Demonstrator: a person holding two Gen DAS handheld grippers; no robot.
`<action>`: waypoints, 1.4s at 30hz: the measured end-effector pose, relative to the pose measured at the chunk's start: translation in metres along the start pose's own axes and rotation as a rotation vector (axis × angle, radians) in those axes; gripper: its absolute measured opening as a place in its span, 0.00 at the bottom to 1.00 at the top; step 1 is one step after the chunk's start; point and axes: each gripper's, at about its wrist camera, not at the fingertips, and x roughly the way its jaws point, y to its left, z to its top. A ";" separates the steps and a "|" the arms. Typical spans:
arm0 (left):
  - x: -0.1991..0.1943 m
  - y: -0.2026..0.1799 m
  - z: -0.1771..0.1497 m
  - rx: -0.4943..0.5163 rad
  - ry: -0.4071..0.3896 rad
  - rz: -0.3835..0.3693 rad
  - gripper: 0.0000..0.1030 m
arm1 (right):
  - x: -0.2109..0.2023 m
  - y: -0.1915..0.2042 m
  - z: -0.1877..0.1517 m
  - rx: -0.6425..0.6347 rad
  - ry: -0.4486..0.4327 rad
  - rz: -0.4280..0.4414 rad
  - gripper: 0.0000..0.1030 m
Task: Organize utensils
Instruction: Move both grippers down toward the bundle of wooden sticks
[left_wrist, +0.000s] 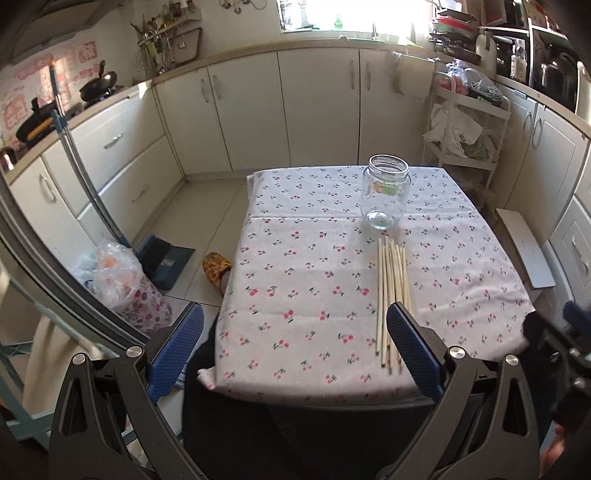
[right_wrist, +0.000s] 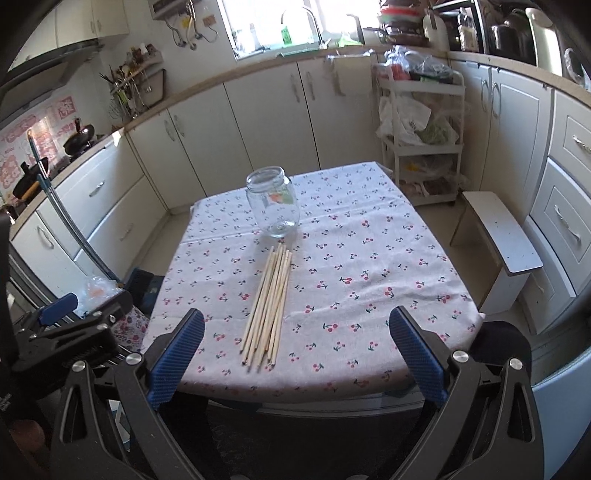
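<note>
Several wooden chopsticks (left_wrist: 392, 299) lie in a loose bundle on the cherry-print tablecloth (left_wrist: 314, 280), pointing toward an empty upright glass jar (left_wrist: 386, 191) just beyond them. My left gripper (left_wrist: 295, 314) is open and empty, held above the table's near edge, left of the chopsticks. In the right wrist view the chopsticks (right_wrist: 269, 304) and the jar (right_wrist: 273, 206) lie ahead and left of centre. My right gripper (right_wrist: 295, 317) is open and empty above the near edge, with the chopsticks' near ends between its fingers' lines.
A white stool (right_wrist: 498, 247) stands right of the table. A white trolley (right_wrist: 421, 136) with bags stands behind it. Kitchen cabinets (left_wrist: 317, 107) surround the table. A plastic bag (left_wrist: 110, 273) and a dustpan (left_wrist: 166, 258) lie on the floor at left.
</note>
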 end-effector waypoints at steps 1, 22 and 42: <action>0.006 -0.001 0.003 -0.002 0.005 -0.006 0.93 | 0.006 0.000 0.001 -0.001 0.008 -0.002 0.93; 0.095 -0.012 0.025 -0.009 0.121 -0.068 0.93 | 0.128 0.004 0.023 -0.058 0.123 -0.030 0.93; 0.164 -0.021 0.017 -0.017 0.250 -0.104 0.93 | 0.213 -0.005 0.018 -0.056 0.255 0.068 0.41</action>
